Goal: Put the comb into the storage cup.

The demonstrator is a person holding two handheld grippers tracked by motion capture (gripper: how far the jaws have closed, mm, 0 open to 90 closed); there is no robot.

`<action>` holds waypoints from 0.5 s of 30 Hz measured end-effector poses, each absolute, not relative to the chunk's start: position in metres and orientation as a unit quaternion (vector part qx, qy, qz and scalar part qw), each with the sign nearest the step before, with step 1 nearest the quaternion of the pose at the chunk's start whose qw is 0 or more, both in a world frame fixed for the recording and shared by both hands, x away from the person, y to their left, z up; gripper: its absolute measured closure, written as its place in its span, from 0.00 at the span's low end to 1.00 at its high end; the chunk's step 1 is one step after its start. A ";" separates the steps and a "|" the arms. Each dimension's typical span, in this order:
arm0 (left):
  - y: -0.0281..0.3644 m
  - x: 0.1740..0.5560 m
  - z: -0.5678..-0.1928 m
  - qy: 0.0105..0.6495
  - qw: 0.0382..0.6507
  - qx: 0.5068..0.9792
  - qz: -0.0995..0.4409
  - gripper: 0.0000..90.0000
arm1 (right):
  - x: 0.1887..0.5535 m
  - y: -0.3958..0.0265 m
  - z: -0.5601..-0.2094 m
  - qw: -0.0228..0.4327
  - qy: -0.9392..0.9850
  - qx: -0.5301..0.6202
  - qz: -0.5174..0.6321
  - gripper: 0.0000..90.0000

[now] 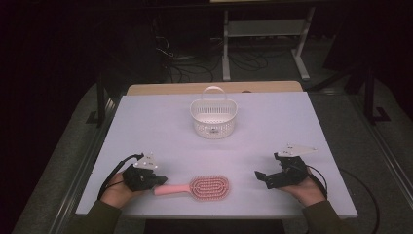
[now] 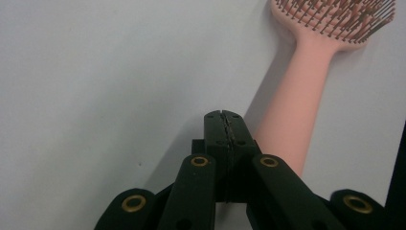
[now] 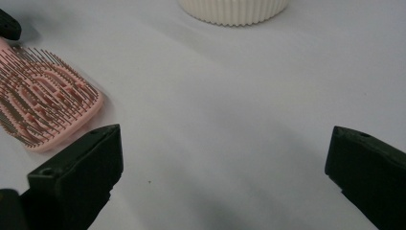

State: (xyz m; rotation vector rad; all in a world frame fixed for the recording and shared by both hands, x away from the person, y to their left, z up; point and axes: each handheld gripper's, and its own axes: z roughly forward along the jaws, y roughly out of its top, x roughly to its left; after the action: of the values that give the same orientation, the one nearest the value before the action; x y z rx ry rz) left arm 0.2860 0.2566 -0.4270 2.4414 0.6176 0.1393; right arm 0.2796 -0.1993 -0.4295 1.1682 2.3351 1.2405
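Low in the frame, our left gripper (image 1: 157, 180) sits pinched together, empty, beside the pink hairbrush (image 1: 202, 187) handle; our right gripper (image 1: 263, 178) gapes wide. Likely pre-grasp: we must open left. Basket (image 1: 213, 118) waits upper centre.

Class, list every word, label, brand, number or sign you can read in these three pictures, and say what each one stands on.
No text can be read in any of the pictures.
White basket: a small dark mark low on its front wall, too small and blurred to read.
Grey plates on the left gripper and right gripper: tiny dark specks, unreadable.
Pink hairbrush: no lettering shows.
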 end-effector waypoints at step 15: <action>0.262 0.300 -0.411 0.264 0.369 0.888 0.075 0.85 | 0.280 -0.199 -0.430 0.125 0.803 0.399 0.425 0.00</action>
State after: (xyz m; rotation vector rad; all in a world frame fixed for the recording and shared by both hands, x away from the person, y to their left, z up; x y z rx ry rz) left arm 0.2999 0.2619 -0.4111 2.2803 0.6774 0.1923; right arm 0.2802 -0.1993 -0.4302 1.1632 2.3388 1.2396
